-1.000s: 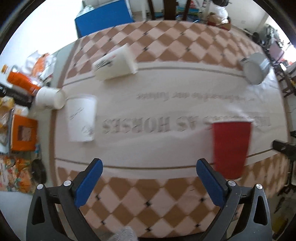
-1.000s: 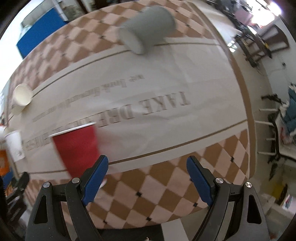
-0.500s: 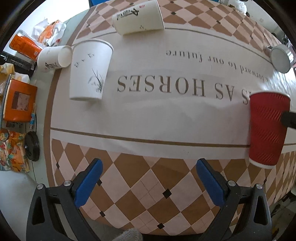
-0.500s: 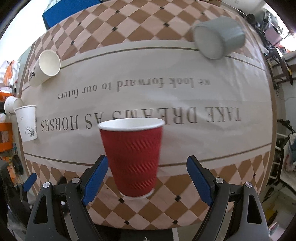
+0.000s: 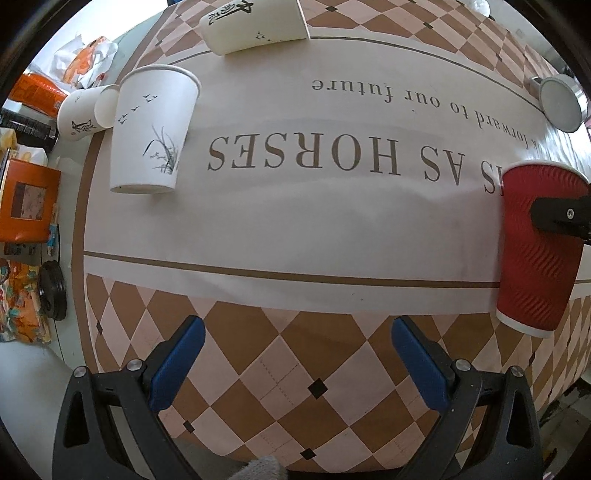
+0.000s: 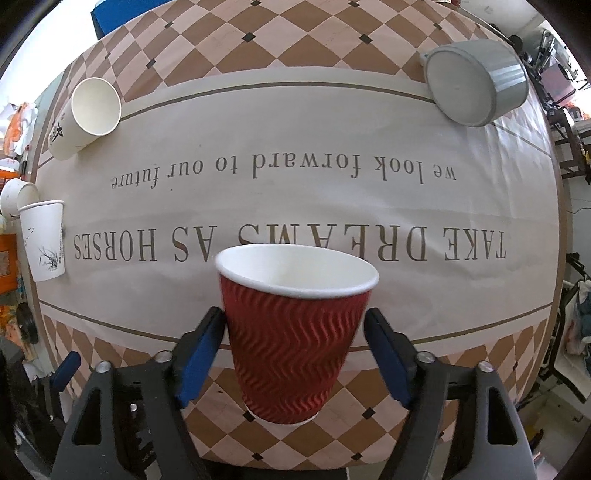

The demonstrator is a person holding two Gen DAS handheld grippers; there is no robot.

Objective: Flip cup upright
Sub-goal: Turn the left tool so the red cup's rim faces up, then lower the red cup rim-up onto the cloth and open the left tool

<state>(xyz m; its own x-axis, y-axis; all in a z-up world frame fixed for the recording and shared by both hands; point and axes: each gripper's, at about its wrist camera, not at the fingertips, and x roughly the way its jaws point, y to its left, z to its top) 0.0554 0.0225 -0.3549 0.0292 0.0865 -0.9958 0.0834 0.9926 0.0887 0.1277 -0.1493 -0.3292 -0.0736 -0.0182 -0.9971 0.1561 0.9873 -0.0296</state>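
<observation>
Standing upright on the bench (image 6: 480, 206) now, red cup (image 6: 291, 336) sitting between the pads of the right hand-held gripper (image 6: 295, 354), narrowed around it since before; left hand-held gripper (image 5: 295, 362) idling wide apart at 6 o'clock.

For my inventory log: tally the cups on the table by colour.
White paper cups: 3
Red cup: 1
Grey cup: 1
Total: 5
</observation>
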